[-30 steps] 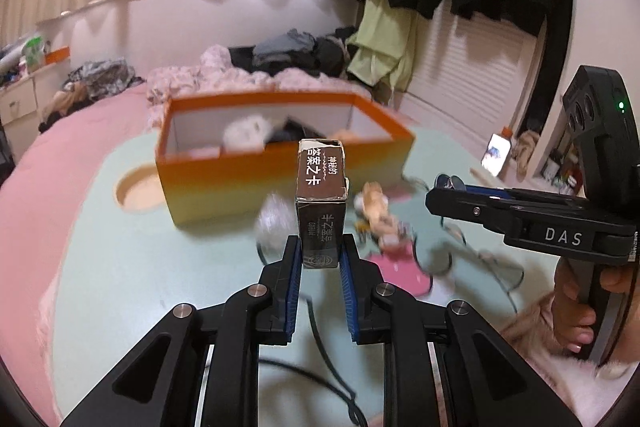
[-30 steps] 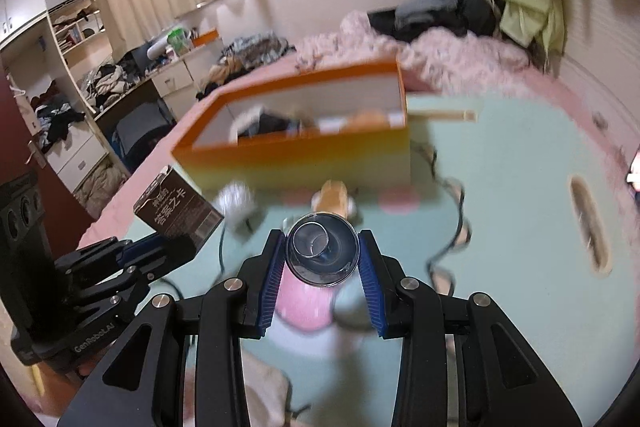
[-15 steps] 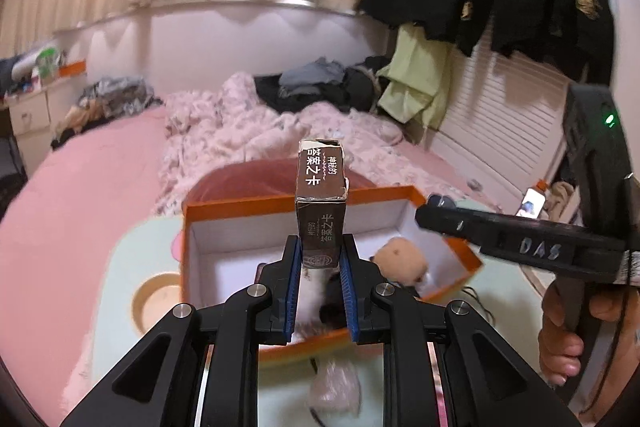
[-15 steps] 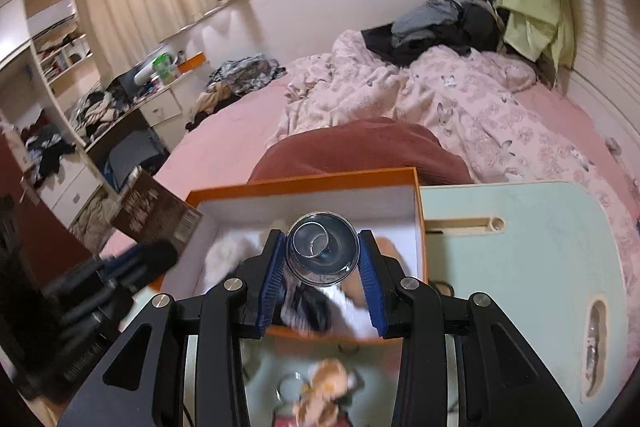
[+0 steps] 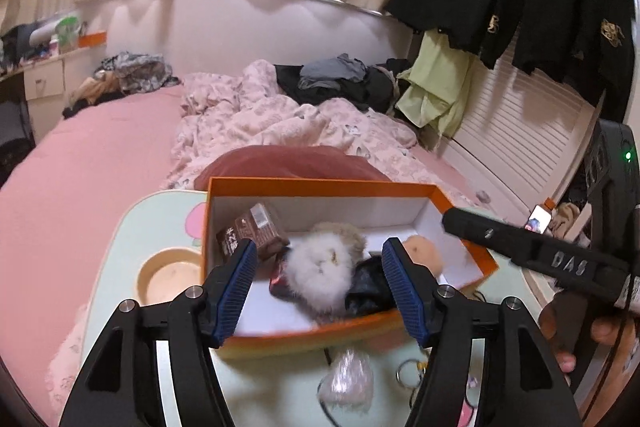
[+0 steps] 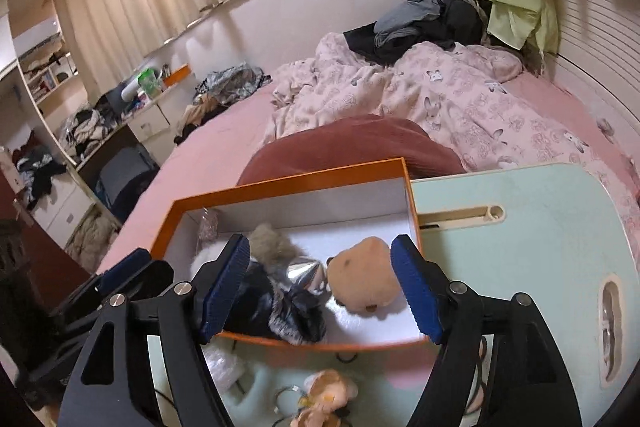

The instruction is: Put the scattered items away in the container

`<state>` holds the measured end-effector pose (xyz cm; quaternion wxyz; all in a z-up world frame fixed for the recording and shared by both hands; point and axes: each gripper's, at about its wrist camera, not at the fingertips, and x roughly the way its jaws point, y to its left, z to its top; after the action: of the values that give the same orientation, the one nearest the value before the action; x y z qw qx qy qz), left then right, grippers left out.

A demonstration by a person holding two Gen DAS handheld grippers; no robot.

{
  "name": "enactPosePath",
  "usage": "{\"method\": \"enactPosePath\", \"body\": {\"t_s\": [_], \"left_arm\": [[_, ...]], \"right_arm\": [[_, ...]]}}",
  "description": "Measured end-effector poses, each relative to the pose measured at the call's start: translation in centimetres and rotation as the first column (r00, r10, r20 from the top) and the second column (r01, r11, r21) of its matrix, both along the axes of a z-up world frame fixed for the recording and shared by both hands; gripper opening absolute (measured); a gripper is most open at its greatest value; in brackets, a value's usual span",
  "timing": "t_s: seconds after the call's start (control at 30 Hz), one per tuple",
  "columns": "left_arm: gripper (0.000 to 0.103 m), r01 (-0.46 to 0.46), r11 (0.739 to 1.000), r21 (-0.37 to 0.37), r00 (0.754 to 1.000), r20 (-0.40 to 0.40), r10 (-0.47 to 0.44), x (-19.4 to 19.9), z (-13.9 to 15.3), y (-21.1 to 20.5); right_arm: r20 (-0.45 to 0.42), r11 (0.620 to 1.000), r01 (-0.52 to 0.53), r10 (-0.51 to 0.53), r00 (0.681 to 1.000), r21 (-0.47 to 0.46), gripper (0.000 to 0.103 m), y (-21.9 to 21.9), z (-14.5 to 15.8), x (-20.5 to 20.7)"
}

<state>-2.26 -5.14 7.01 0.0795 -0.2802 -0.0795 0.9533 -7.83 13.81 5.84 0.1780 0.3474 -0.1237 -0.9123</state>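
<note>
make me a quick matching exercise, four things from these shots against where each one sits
Things:
1. brown carton
2. white fluffy toy
3. crinkled plastic wrap
4. dark red cushion

Places:
A. on the table, in front of the orange box
B. behind the box, on the bed
C. back left corner of the box
D. middle of the box

Pairs: 1-C, 2-D, 3-A, 4-B

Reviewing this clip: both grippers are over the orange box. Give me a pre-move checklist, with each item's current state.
1. Left gripper empty, jaws opening: ok.
2. Right gripper empty, jaws opening: ok.
3. Brown carton inside the orange box: ok.
4. Shiny cup inside the box: ok, though blurred.
5. Tray table free of loose items: not ok; crinkled plastic wrap and small plush doll lie in front of the box.
</note>
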Motion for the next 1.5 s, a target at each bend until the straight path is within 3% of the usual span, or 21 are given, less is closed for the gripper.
{"method": "enactPosePath", "body": {"t_s": [0.13,0.17,0.33,0.47,0.57,0.73,0.83,1.5], "left_arm": [[0.085,0.006,0.999,-0.054,1.000,-0.014,-0.006,3.4,-0.3,0.6],[0.089,0.017,0.999,-0.051,1.000,0.000,-0.017,4.1,-0.7,0.8],[0.090,0.062,0.997,-0.045,0.990,0.130,-0.056,6.5,-4.8,1.7],[0.090,0.032,0.993,-0.114,0.984,0.179,-0.012,7.2,-7.5,2.1],[0.100,-0.013,0.975,-0.224,0.981,0.185,0.055,6.9,-8.5,2.7],[0.102,-0.022,0.971,-0.237,0.981,0.183,0.067,7.0,-8.7,2.9],[0.102,-0.023,0.972,-0.235,0.981,0.180,0.066,7.2,-8.7,2.7],[0.102,-0.017,0.972,-0.234,0.982,0.178,0.060,6.9,-8.6,3.0]], "right_arm": [[-0.029,1.000,0.004,-0.004,1.000,0.025,0.073,0.8,0.1,3.8],[-0.025,0.999,0.012,-0.011,1.000,0.034,0.073,1.1,-0.2,4.7],[0.015,0.990,0.080,-0.082,0.997,0.113,0.073,2.6,-3.1,8.0],[0.094,0.972,0.086,-0.109,0.990,0.217,0.073,2.9,-5.4,8.6],[0.135,0.968,0.079,-0.113,0.984,0.236,0.073,3.4,-6.7,8.7],[0.116,0.925,0.063,-0.114,0.987,0.375,0.090,2.2,-7.9,8.8],[0.128,0.925,0.047,-0.102,0.986,0.378,0.100,2.0,-8.2,8.7],[0.134,0.927,0.038,-0.095,0.986,0.372,0.103,1.8,-8.2,8.9]]}}
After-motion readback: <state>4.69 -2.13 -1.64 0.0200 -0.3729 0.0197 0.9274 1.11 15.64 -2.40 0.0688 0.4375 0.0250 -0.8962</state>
